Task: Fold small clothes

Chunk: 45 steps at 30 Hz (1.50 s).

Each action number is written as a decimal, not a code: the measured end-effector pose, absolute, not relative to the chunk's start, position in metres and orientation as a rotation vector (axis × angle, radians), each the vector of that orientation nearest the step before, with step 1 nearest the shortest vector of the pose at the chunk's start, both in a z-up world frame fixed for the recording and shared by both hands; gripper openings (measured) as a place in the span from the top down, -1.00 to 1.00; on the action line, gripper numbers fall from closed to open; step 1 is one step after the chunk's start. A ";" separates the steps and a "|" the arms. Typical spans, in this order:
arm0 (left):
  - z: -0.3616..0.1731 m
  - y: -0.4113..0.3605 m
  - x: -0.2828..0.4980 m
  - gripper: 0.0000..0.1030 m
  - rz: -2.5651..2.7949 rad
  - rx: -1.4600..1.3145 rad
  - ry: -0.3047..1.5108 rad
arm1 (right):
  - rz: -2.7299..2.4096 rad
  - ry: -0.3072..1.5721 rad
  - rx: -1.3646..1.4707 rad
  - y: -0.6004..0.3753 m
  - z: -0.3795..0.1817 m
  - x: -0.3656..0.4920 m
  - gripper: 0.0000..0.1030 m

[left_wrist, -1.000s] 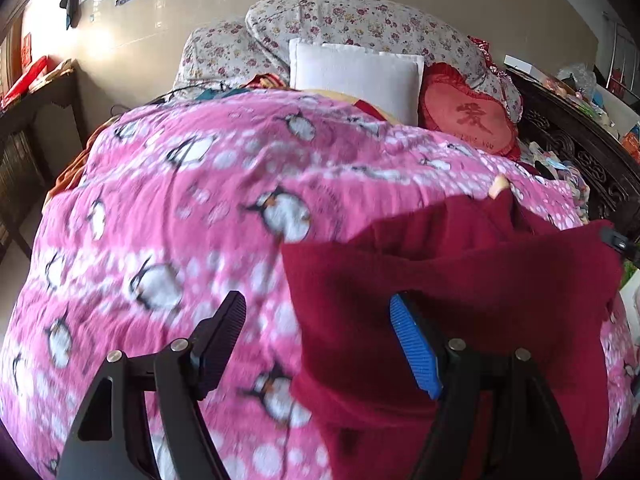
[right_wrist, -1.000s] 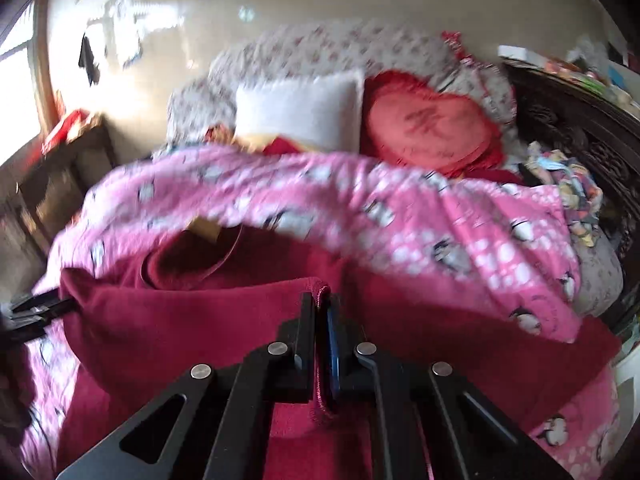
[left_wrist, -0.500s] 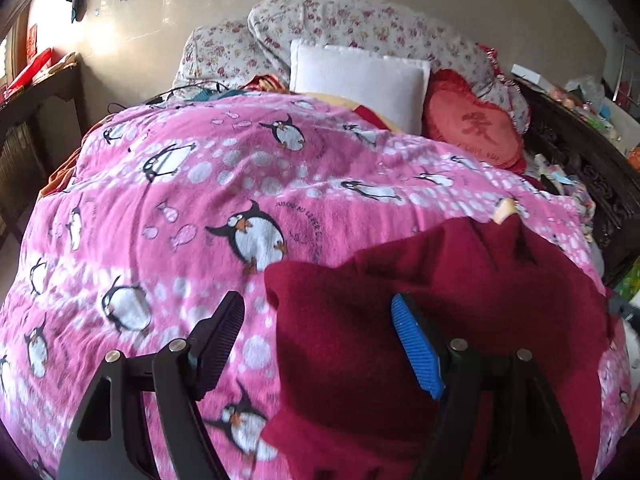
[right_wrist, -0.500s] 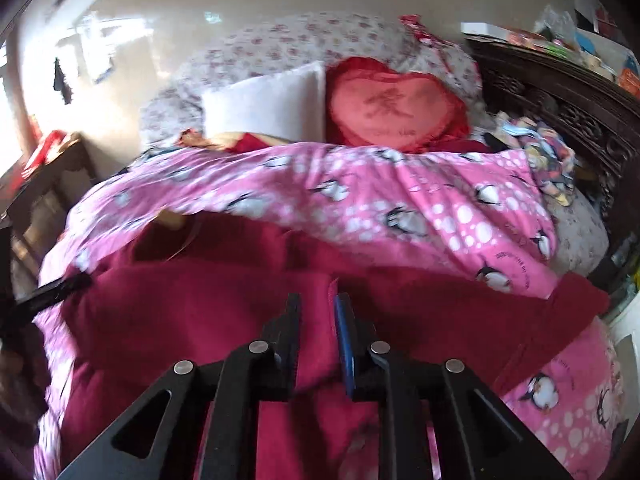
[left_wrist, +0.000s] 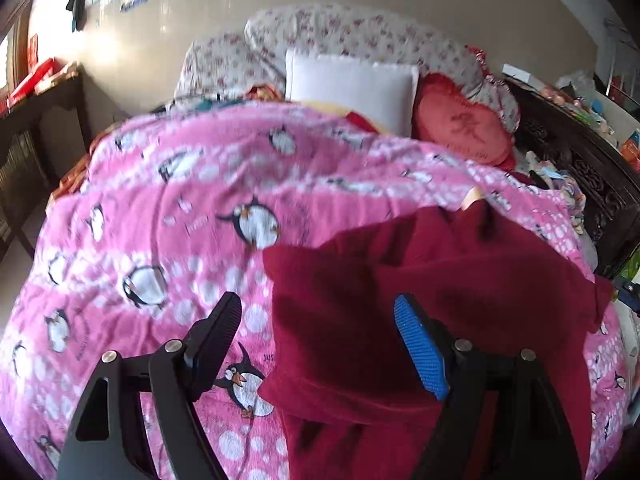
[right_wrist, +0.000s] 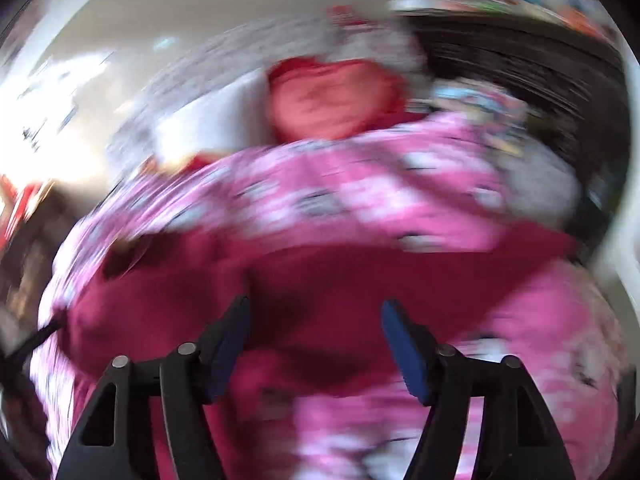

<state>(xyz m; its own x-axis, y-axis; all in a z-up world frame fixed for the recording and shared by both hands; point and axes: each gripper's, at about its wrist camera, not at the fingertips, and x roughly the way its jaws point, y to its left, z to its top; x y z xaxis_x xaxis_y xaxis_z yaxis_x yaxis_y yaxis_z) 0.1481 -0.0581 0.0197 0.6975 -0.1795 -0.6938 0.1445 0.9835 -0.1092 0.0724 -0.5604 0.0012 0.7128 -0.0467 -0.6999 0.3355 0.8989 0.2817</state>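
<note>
A dark red garment [left_wrist: 420, 292] lies partly folded on the pink penguin blanket [left_wrist: 180, 208]. It also shows in the blurred right wrist view [right_wrist: 320, 280]. My left gripper [left_wrist: 318, 312] is open and empty, its jaws wide apart above the garment's left edge. My right gripper [right_wrist: 316, 316] is open and empty above the garment's near part. The tip of the other gripper [left_wrist: 628, 292] shows at the garment's right corner in the left wrist view.
A white pillow [left_wrist: 348, 84], a red heart cushion [left_wrist: 460, 128] and a floral bolster [left_wrist: 360, 36] lie at the head of the bed. A dark carved bed frame [left_wrist: 580, 160] runs along the right. A dark side table [left_wrist: 36, 112] stands at the left.
My right gripper has let go of the red garment and opened wide; its view is now blurred by motion. The garment's fold has dropped onto the blanket. My left gripper stays open.
</note>
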 end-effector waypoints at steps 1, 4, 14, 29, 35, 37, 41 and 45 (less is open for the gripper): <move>0.024 -0.060 0.145 -0.52 -0.184 -0.048 0.770 | -0.279 0.772 0.458 -0.585 -0.005 0.073 -0.41; 0.030 -0.065 0.139 -0.53 -0.199 -0.058 0.764 | -0.393 0.820 0.483 -0.622 -0.016 0.084 -0.41; 0.031 -0.092 0.128 -0.53 -0.264 -0.007 0.788 | -0.535 0.976 0.320 -0.646 -0.050 0.123 -0.25; 0.030 -0.084 0.122 -0.53 -0.263 -0.044 0.795 | -0.366 0.767 0.619 -0.686 -0.057 0.044 0.56; 0.032 -0.060 0.124 -0.53 -0.228 -0.081 0.792 | -0.265 0.624 0.547 -0.645 -0.004 0.044 0.81; 0.034 -0.052 0.125 -0.53 -0.216 -0.097 0.786 | -0.182 0.573 0.502 -0.619 0.024 0.047 0.81; 0.034 -0.039 0.127 -0.53 -0.201 -0.130 0.784 | 0.011 0.517 0.385 -0.546 0.069 0.067 0.81; 0.031 -0.030 0.129 -0.53 -0.189 -0.152 0.788 | 0.204 0.497 0.300 -0.468 0.088 0.088 0.81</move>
<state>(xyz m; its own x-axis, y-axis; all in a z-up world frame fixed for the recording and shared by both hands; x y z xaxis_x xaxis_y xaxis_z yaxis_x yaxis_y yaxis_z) 0.1286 -0.0296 0.0315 0.6898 -0.2247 -0.6883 0.1117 0.9723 -0.2055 0.0878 -0.4680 0.0882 0.8600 0.2637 -0.4369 -0.1192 0.9362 0.3306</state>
